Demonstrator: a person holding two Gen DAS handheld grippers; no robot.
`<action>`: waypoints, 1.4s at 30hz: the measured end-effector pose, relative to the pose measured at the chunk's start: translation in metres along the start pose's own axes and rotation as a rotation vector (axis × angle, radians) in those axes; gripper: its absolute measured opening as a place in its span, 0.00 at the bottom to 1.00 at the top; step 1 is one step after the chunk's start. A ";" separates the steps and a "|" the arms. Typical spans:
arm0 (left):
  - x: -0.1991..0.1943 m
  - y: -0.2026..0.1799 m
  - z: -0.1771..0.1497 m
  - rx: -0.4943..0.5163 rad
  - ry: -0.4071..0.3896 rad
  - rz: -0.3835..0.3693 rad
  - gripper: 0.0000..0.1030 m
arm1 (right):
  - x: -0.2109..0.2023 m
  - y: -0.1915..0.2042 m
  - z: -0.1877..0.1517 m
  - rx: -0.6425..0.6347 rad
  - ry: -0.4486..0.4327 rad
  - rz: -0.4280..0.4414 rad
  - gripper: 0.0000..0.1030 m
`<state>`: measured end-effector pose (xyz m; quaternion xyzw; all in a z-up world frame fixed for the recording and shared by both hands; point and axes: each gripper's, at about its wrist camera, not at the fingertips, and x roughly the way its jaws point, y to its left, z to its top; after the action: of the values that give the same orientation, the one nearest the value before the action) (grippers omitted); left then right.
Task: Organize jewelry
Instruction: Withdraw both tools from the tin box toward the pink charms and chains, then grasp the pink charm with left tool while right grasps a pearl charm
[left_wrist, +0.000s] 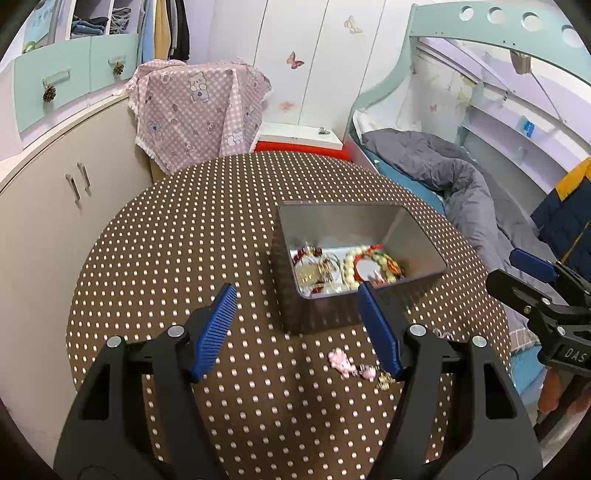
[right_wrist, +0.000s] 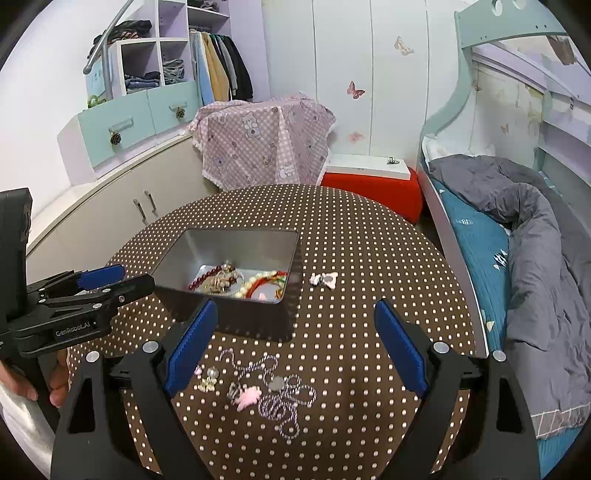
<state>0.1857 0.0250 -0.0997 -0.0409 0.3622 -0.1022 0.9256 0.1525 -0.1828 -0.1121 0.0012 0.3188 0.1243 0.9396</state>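
Table: dotted brown cloth, bedroom behind.
Tin: collecting beads already.
Necklace: loose, awaiting pickup.
Left gripper: released, empty.
Right gripper: spread wide, empty, above necklace.

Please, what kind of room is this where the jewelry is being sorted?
Most likely a child's bedroom. A bed with a grey duvet stands beside the dotted table, an open wardrobe holds hanging clothes, and butterfly stickers decorate the white wall panels.
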 end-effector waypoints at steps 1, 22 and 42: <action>0.000 -0.001 -0.003 0.000 0.009 -0.001 0.65 | 0.000 0.001 -0.002 -0.003 0.004 -0.001 0.81; 0.045 -0.025 -0.038 0.049 0.187 -0.043 0.45 | 0.019 0.021 -0.038 -0.046 0.124 0.002 0.81; 0.027 -0.012 -0.052 0.058 0.161 -0.049 0.09 | 0.045 0.058 -0.041 -0.172 0.169 0.143 0.33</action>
<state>0.1678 0.0071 -0.1539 -0.0146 0.4312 -0.1383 0.8915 0.1488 -0.1195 -0.1671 -0.0673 0.3838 0.2178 0.8948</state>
